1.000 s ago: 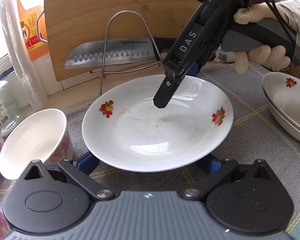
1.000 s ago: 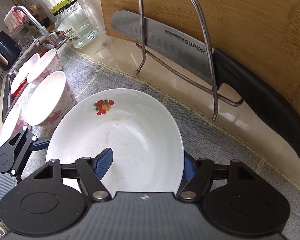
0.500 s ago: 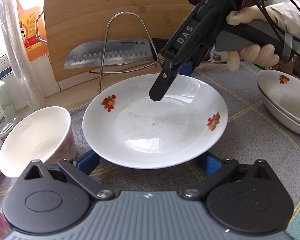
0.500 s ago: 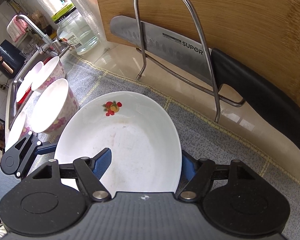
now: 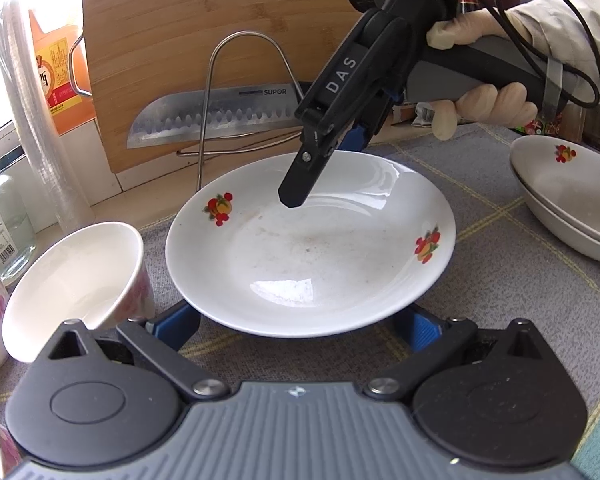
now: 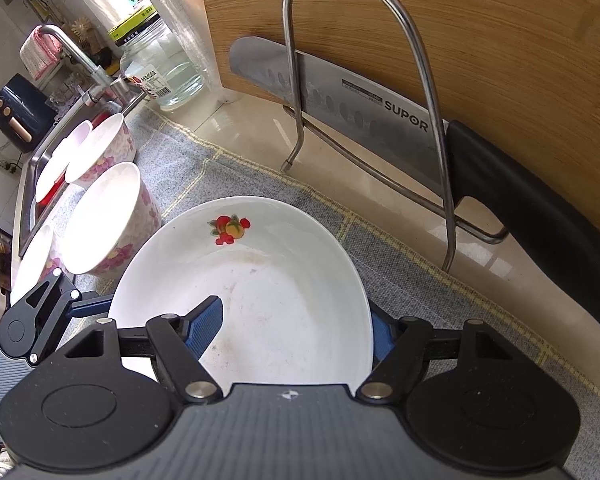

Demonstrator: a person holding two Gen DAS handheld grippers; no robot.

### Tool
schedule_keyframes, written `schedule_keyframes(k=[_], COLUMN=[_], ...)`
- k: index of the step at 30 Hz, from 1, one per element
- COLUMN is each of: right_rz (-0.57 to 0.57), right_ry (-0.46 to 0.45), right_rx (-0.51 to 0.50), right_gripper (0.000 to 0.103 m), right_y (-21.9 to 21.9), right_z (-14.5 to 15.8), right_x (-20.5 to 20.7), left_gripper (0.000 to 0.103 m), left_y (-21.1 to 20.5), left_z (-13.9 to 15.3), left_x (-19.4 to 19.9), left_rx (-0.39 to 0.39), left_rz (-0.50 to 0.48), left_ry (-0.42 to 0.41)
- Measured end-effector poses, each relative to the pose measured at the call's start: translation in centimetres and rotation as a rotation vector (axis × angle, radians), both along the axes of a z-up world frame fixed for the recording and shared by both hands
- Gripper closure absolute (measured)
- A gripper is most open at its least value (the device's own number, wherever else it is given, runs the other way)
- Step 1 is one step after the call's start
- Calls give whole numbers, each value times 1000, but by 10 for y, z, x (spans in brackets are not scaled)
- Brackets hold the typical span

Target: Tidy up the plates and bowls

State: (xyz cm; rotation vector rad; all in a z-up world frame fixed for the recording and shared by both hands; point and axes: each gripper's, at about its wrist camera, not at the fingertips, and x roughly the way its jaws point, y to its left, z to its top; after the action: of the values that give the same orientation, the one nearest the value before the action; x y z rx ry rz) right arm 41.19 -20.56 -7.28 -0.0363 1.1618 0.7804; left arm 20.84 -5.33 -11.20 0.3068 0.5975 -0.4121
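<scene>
We read the task as partly done at most: a pair of nested fruit-print plates (image 5: 560,204) sits at the right edge of the bench, and several floral bowls (image 6: 108,220) stand loose along the left side toward the sink (image 6: 30,184), not stacked as far as we can see. The plate (image 5: 312,240) in hand, white with fruit decals, lies over the grey checked mat (image 5: 500,264) in the middle of the bench, in front of the wire rack (image 6: 364,120) that holds the cutting board (image 6: 460,40) and knife (image 6: 340,96). We judge that it must yet go onto the nested pair or into a rack; which one we cannot tell. Our left gripper (image 5: 300,320) is spread wide, its blue pads on either side of the near rim, apparently below it; whether they touch the plate is hidden. Our right gripper (image 6: 296,324) straddles the far rim: one finger (image 5: 300,184) reaches over the inside of the plate, the other sits outside the rim. Its jaws are opening, with the rim between them, and in the right wrist view the inner pad (image 6: 206,328) stands clear of the wall. The grip looks to be letting go, so the plate likely rests on the mat or on the left fingers; we cannot tell which.
</scene>
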Motion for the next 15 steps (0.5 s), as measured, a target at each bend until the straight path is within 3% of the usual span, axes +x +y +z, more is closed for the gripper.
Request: schedule_keyframes(k=[15], right_rz=[-5], right_ry=[-13], right_rx=[-23], right_gripper=[24], right_y=[-5], right_z=[16], right_x=[-37], left_gripper=[1], left_y=[6], left_z=[18], left_x=[-16], left_rx=[38], left_rz=[-93], left_ry=[6])
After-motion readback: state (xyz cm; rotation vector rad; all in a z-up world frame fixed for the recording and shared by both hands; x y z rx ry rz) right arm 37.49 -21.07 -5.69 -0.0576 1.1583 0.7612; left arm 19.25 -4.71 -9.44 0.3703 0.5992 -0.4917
